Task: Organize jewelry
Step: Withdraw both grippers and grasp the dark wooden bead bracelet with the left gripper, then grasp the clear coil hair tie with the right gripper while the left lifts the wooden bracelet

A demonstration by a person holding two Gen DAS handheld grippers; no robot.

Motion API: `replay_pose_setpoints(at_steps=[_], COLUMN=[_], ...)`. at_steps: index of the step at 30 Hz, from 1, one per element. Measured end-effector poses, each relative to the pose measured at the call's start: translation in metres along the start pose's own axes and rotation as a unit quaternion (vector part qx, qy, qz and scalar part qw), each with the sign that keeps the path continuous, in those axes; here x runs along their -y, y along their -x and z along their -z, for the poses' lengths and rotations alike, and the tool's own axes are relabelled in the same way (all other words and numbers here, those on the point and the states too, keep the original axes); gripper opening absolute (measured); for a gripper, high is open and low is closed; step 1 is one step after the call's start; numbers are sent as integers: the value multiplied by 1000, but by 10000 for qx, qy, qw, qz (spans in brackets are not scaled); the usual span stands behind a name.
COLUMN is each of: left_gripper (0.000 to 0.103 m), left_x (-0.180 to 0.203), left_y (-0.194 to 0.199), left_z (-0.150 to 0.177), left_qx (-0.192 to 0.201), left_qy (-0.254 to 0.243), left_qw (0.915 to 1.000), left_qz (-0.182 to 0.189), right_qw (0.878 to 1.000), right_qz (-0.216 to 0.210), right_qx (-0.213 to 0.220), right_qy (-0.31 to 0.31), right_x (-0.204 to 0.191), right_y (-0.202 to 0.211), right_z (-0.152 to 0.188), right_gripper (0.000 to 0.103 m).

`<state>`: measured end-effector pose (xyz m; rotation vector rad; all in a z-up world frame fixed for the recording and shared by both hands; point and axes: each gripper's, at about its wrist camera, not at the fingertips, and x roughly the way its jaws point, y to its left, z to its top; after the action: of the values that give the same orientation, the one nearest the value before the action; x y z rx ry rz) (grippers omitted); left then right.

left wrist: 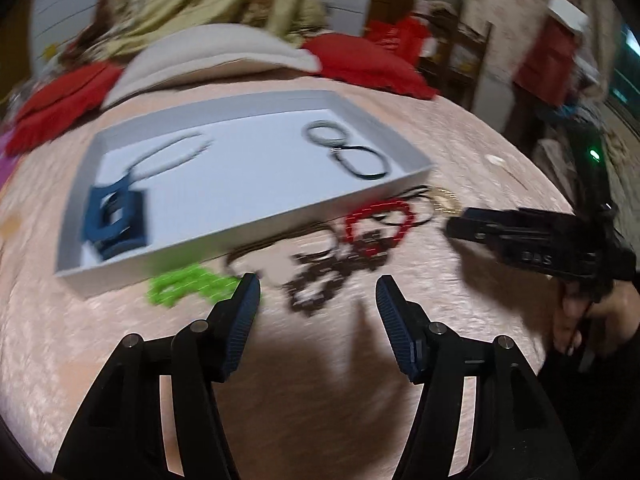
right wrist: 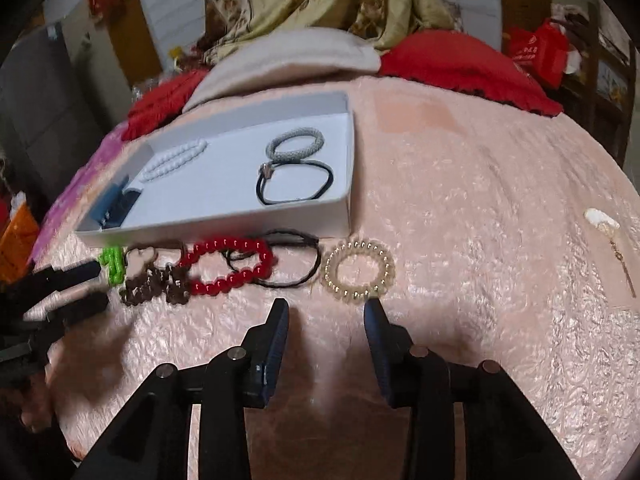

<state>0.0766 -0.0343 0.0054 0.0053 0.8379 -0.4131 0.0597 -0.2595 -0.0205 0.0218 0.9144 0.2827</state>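
A white tray point(left wrist: 360, 196) point(right wrist: 336, 216) on the pink cloth holds a white bead bracelet point(right wrist: 176, 160), a blue clip point(left wrist: 114, 216), a grey hair tie point(right wrist: 294, 144) and a black hair tie point(right wrist: 296, 188). In front of it lie a green chain point(left wrist: 184, 284) point(right wrist: 112, 264), a brown chain point(left wrist: 320, 280) point(right wrist: 154, 280), a red bead bracelet point(left wrist: 378, 220) point(right wrist: 228, 264), a black cord point(right wrist: 288, 260) and a clear spiral band point(right wrist: 358, 272). My left gripper point(left wrist: 318, 288) is open and empty, just short of the brown chain. My right gripper point(right wrist: 326, 308) is open and empty, just short of the spiral band.
A white-headed hair pin point(right wrist: 608, 240) lies at the far right of the cloth. Red cushions point(right wrist: 460, 64) and a beige pillow point(right wrist: 288, 60) lie behind the tray. The right gripper's body point(left wrist: 540, 240) sits to the right in the left wrist view.
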Motion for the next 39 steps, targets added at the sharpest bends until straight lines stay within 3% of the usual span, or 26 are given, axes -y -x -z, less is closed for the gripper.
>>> replay_pose_setpoints(at_steps=[4,9,13,16,18,19,24,30,36,39], left_gripper=[60,50,49,33,12,10,9,8,8,8], left_x=[10,17,23,25,25,25,27,9,-4,-6], left_y=[-10,-30,-36,-39,-39,-39,-35,-12,-2,-2], left_z=[-8,-11,-11,-11,-11,-11,-8,-17,-24,-24], left_qx=[-60,-303,-273,-259,-261,-284,-400,-126,53,59], left_qy=[-208,-382,-569,-640,-634,-602,-594,-132,156,189], left_qw=[9996,9987,9980,9973,9971,9974,9974,9991,9987,9987], left_qz=[207,140,-93,-243,-322,-262,-22,382,473,463], right_qw=[9999,9995,9984,9980,9982,9984,9988,9980,9978,9967], right_qz=[16,43,-16,-3,8,5,43,137,622,662], right_qx=[60,83,55,33,33,34,87,307,31,28], right_qy=[-106,-295,-566,-629,-590,-560,-478,-539,215,472], right_x=[4,17,29,31,29,28,28,35,18,11], right_y=[3,9,10,10,9,9,5,3,-19,-23], right_z=[1,-1,-2,-3,-4,-5,-10,-22,-27,-27], right_gripper=[41,41,41,41,41,41,41,41,39,29])
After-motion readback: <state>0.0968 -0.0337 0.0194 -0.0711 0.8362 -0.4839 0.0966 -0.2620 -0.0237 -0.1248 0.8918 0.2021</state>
